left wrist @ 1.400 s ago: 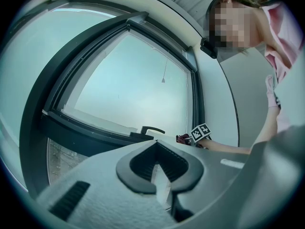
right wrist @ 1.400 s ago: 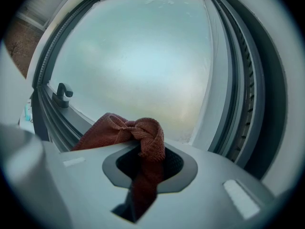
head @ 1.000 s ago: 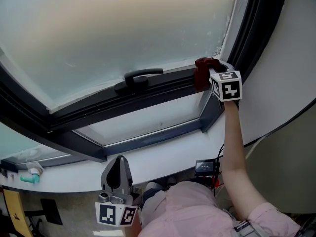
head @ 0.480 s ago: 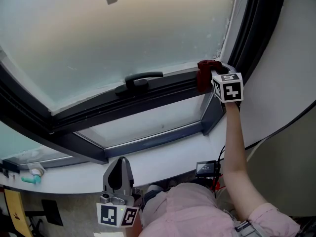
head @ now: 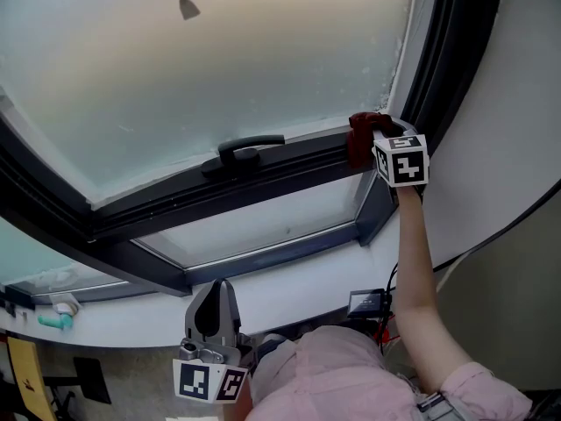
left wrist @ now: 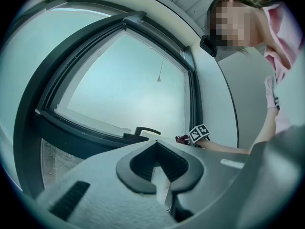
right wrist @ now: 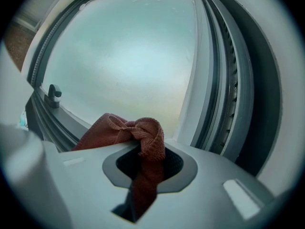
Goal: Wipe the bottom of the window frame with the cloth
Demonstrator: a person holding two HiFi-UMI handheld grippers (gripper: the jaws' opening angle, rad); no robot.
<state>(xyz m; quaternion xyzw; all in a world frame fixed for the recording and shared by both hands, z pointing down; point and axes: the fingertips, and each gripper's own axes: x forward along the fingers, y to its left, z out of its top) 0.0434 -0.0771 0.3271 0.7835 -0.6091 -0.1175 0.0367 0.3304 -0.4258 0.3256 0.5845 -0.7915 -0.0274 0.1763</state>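
A dark red cloth (head: pixel 362 135) is bunched against the bottom rail of the dark window frame (head: pixel 289 160), near its right corner. My right gripper (head: pixel 379 140) is shut on the cloth (right wrist: pixel 143 142), which spills out over its jaws toward the frosted pane. The black window handle (head: pixel 242 150) sits on the rail left of the cloth. My left gripper (head: pixel 210 310) hangs low by the person's body, far from the frame. Its jaws are closed with nothing between them, and its view shows the frame (left wrist: pixel 71 128) from afar.
A lower fixed pane (head: pixel 254 217) and white sill (head: pixel 289 279) lie below the rail. The dark right frame post (head: pixel 447 51) stands close beside the cloth. A small black device (head: pixel 365 303) with wires sits under the sill. A teal-and-white object (head: pixel 53 316) lies at the far left.
My right gripper and the cloth stay at about the same spot by the right corner. The head view has tilted slightly, so the handle and rail sit a little lower-left.
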